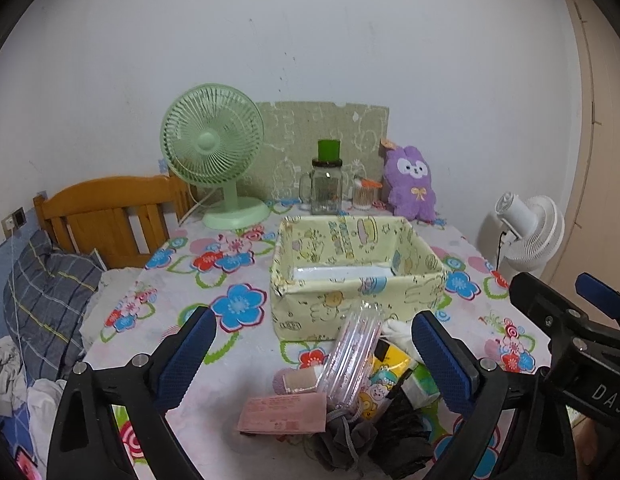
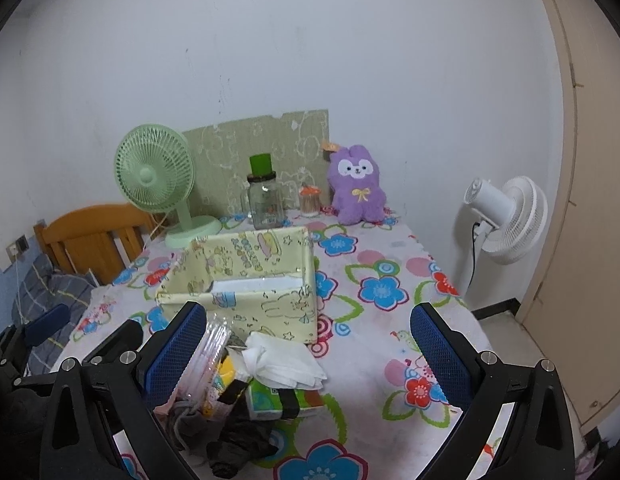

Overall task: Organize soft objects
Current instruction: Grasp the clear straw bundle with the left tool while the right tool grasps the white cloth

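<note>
Both the left claw [image 1: 311,354] and the right claw [image 2: 310,346] gape empty above mixed soft clutter at lower centre, before the pale-yellow cartoon-print fabric box [image 1: 329,304] mid-frame on the flower-patterned table [image 2: 373,344].

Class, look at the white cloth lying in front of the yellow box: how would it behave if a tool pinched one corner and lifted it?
The white cloth lies crumpled and folded, so it would probably droop limply. It looks thin, so likely light.

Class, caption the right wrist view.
Open right gripper hovers over a white cloth beside the yellow bin.
</note>
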`<state>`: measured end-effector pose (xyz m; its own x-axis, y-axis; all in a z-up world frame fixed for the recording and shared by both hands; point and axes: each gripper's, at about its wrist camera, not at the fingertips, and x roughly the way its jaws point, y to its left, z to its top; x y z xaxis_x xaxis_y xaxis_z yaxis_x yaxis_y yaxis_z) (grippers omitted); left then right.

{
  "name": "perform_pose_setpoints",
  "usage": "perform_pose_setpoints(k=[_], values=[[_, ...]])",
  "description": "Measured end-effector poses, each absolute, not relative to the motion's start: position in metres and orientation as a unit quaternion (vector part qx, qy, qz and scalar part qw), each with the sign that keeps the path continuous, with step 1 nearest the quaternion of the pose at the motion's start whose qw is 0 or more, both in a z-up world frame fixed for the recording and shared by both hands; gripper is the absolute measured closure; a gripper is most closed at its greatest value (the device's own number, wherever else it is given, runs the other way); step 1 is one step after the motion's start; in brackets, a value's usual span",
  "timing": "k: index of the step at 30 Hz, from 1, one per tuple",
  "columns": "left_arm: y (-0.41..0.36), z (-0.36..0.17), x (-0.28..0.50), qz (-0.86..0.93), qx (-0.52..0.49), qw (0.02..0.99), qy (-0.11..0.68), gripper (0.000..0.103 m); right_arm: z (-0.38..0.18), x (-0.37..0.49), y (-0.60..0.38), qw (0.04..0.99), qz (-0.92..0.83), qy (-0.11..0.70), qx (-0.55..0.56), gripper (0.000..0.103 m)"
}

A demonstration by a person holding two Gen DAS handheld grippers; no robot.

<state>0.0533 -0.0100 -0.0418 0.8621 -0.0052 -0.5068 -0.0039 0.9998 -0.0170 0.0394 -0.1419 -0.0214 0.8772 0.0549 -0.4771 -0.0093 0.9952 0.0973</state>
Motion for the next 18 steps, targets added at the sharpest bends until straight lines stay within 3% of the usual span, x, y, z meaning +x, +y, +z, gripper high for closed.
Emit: perform_pose_setpoints(k=[18], values=[[-0.019,-0.085,0.088,-0.025,-0.006,0.944,0.328,0.014,-0.062,0.076,-0.139,0.952,0.037,0.299,0.05,0.003]])
